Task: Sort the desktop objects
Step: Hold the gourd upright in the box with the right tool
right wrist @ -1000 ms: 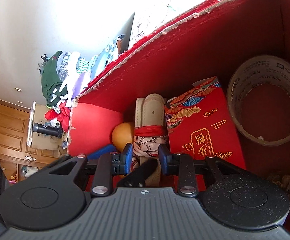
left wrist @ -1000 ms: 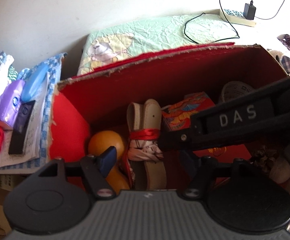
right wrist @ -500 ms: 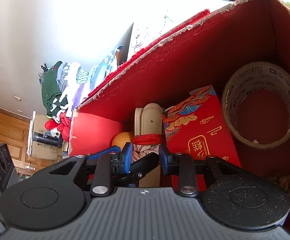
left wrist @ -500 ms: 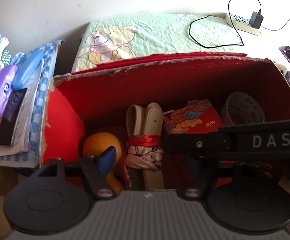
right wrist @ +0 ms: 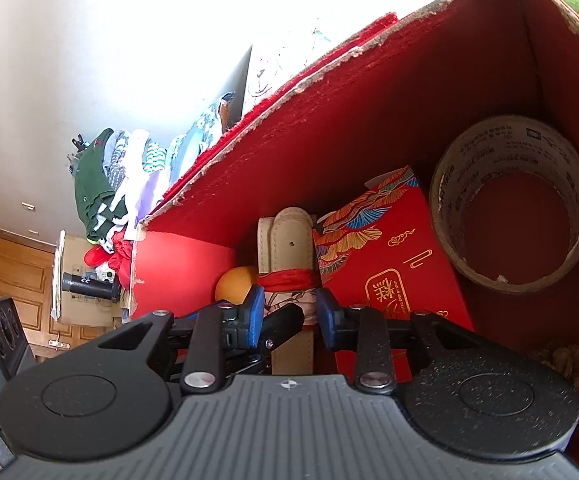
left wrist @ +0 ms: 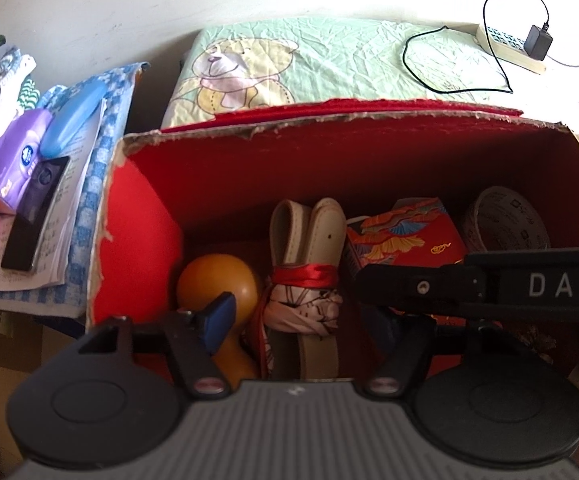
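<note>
Inside the red box (left wrist: pixel 225 184), the belt bundle (left wrist: pixel 309 276) lies between the orange gourd (left wrist: pixel 213 276) and the red packet (right wrist: pixel 393 264), with the right gripper (right wrist: pixel 287 314) and left gripper (left wrist: pixel 305 320) above it, jaws open and empty.

**Hard daylight, blown-out wall, shaded box**

Beyond the fingers (right wrist: pixel 255 314), strong light washes the wall (right wrist: pixel 177 32) to glare in the right wrist view. The red box (left wrist: pixel 329 176) interior lies in deep shadow ahead of the fingers. Fisheye bends the edges; the near housings look soft
</note>
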A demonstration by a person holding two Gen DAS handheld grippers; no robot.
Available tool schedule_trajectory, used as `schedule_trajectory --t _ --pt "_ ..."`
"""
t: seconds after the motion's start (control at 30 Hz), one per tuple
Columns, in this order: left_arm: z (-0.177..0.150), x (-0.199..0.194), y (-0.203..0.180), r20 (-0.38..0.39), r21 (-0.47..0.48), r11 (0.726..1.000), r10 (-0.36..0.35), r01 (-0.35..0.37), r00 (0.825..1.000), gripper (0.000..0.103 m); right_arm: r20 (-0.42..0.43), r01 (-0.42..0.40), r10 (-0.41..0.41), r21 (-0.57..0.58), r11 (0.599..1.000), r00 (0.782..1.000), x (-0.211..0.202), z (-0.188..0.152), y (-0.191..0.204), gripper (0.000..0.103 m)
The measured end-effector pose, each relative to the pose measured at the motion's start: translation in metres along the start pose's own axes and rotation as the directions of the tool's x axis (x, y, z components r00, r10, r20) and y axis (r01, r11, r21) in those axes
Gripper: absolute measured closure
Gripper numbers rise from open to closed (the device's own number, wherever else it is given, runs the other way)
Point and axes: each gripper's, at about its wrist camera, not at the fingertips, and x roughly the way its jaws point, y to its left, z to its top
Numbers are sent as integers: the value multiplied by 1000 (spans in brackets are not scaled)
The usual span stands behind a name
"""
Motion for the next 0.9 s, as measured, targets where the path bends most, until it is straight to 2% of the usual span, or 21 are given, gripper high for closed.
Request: schedule_trajectory --t 0.9 --pt "1 2 -4 -15 27 999 25 -25 1000 30 -7 3 -4 -11 1000 1000 0 -2 1 70"
